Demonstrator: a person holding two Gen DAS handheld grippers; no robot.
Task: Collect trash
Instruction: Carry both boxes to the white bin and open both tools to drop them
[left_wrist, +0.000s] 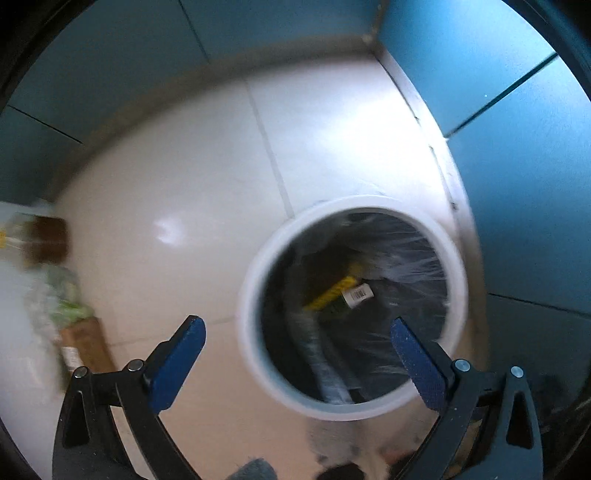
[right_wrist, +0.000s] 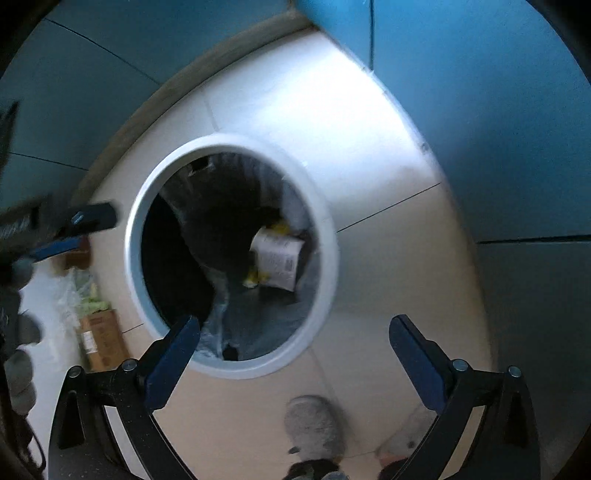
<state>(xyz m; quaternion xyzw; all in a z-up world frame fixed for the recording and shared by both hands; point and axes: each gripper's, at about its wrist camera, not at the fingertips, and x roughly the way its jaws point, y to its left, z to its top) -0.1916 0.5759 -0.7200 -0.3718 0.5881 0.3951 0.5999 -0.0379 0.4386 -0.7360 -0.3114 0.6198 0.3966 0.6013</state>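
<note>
Left view, left edge: a cardboard box (left_wrist: 86, 345) and a clear bag of greens (left_wrist: 55, 295) are blurred and cut off; the box label is unreadable. Your left tool (left_wrist: 297, 356) is spread wide with nothing between its pads, above the floor beside the white bin (left_wrist: 251, 295). Inside the bin: a yellow wrapper (left_wrist: 334, 293) with a barcode tag (digits too small). Right view: your right tool (right_wrist: 294, 356) is equally wide, also empty. A white packet (right_wrist: 277, 262) lies in the liner; its print is illegible. Slippers (right_wrist: 314, 424) are cropped at the bottom.
</note>
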